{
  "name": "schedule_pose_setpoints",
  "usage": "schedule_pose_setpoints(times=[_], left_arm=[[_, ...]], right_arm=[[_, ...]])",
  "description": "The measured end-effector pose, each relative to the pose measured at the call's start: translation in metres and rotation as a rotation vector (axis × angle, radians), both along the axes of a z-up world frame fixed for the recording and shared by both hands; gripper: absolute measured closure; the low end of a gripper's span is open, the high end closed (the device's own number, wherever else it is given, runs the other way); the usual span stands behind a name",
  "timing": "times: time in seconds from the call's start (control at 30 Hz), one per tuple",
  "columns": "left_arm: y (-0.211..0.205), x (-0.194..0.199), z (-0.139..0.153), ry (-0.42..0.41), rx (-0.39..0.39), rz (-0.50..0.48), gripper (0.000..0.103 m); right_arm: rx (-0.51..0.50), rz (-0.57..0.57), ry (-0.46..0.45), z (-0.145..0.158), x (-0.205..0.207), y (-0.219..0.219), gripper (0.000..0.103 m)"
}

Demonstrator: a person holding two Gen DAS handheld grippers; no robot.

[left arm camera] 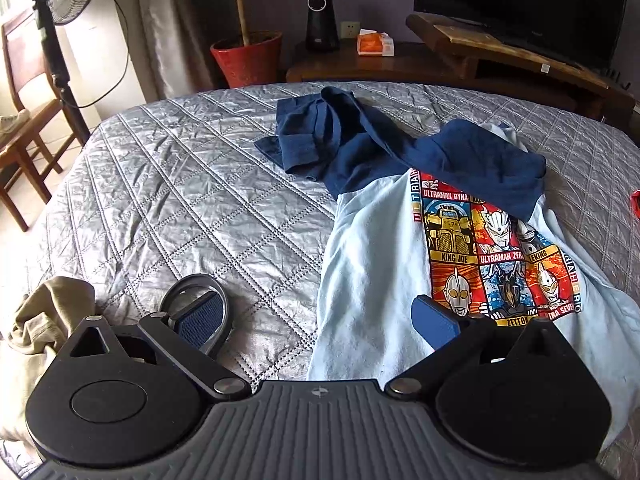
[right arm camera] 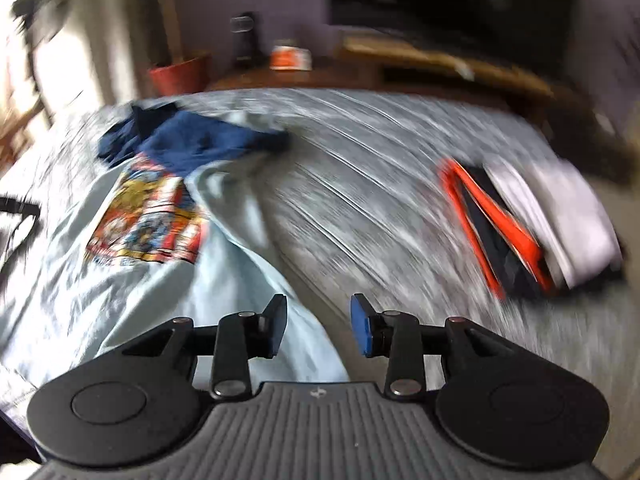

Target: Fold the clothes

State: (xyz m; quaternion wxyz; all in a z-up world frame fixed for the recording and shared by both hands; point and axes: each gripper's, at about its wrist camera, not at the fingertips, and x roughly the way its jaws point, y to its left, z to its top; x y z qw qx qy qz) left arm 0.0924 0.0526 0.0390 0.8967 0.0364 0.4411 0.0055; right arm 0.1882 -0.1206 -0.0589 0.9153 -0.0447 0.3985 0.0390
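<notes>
A light blue T-shirt [left arm camera: 372,248] with navy sleeves and a printed panel of cartoon heroes is seen lying rumpled on the grey quilted bed [left arm camera: 168,184]. 1 navy sleeve is thrown out toward the far edge of the bed; the other is folded back over the top of the print.

Left tongs [left arm camera: 316,322]: spread wide, nothing gripped. The right-hand pad is seen over the shirt's lower part; the left-hand pad is over bare quilt. Whether either touches cannot be told. A beige garment [left arm camera: 38,336] is noted bunched at the near left corner.

Right tongs [right arm camera: 319,328]: apart, nothing between the pads, held over the shirt's right edge where cloth meets quilt. This view is heavily blurred. A folded stack in orange, black and white [right arm camera: 528,224] is seen further right on the bed.
</notes>
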Motion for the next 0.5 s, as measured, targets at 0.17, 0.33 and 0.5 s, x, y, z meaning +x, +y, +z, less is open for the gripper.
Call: schedule_pose_setpoints(times=[0.17, 0.33, 0.5], left_arm=[[0.004, 0.001, 0.002, -0.006, -0.002, 0.019, 0.002], [0.016, 0.004, 0.005, -0.017, -0.002, 0.084, 0.002], [0.037, 0.007, 0.011, -0.030, -0.012, 0.191, 0.002]], right_arm=[[-0.122, 0.178, -0.165, 0.013, 0.060, 0.052, 0.071], [-0.237, 0.351, -0.223, 0.008, 0.121, 0.113, 0.071], [-0.280, 0.475, -0.223, 0.003, 0.157, 0.173, 0.070]])
